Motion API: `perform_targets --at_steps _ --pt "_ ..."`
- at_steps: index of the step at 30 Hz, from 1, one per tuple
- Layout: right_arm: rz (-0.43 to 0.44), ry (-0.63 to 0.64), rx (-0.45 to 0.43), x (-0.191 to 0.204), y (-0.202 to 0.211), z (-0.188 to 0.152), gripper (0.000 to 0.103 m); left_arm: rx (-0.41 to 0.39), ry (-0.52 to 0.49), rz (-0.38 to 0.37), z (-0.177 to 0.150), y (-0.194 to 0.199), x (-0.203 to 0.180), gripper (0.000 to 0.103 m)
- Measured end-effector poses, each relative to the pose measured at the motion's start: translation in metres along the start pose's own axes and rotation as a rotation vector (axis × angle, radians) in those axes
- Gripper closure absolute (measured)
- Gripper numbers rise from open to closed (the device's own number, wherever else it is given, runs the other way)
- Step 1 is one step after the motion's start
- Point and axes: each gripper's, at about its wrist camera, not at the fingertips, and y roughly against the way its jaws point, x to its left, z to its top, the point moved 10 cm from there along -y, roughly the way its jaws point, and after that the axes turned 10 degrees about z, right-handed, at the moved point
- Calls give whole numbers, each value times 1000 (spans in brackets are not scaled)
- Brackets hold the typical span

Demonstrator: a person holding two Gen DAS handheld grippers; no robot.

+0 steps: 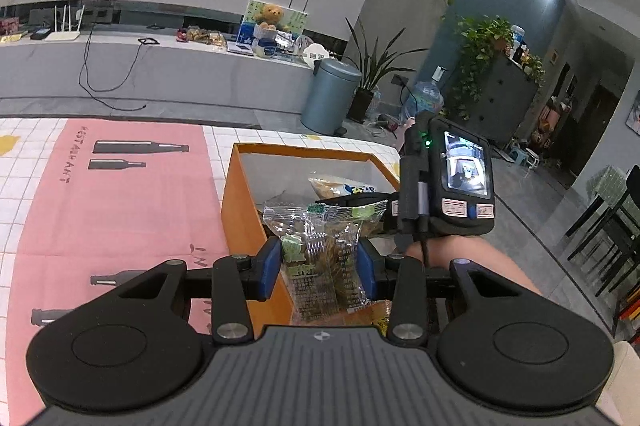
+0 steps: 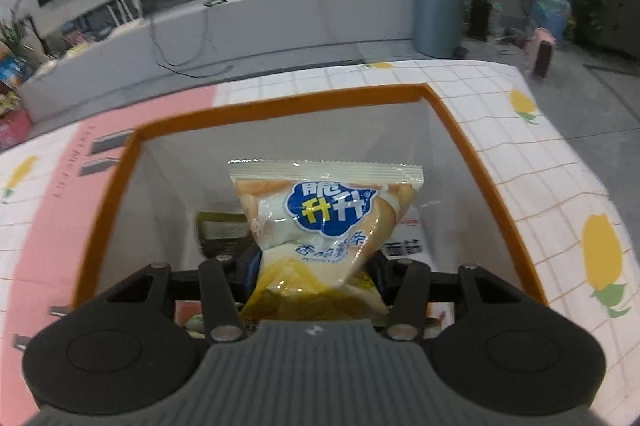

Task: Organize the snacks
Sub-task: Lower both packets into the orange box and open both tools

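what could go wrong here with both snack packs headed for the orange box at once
1. Both hand-held grippers crowd one opening: the right hand-held gripper hangs over the orange box, right ahead of the left hand-held gripper, so they could collide.
2. The green-label snack pack sits over the box's near-left wall; released here, it may land on the tablecloth.
3. The blue-logo cracker pack is pinched low and looks top-heavy; it might tip.
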Motion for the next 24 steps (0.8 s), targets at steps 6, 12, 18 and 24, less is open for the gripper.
perform_targets --at_steps 6,12,18,24 --pt "103 -60 -58 11 26 2 4 -4 27 -13 4 3 -9 58" --pt "126 -84 -121 10 72 -7 3 -1 22 -34 5 8 -26 58" --pt "77 -151 -223 -19 120 -23 3 7 0 -48 1 11 -38 58" --pt "15 -259 -330 -63 163 -39 3 36 34 -33 0 -6 -43 58"
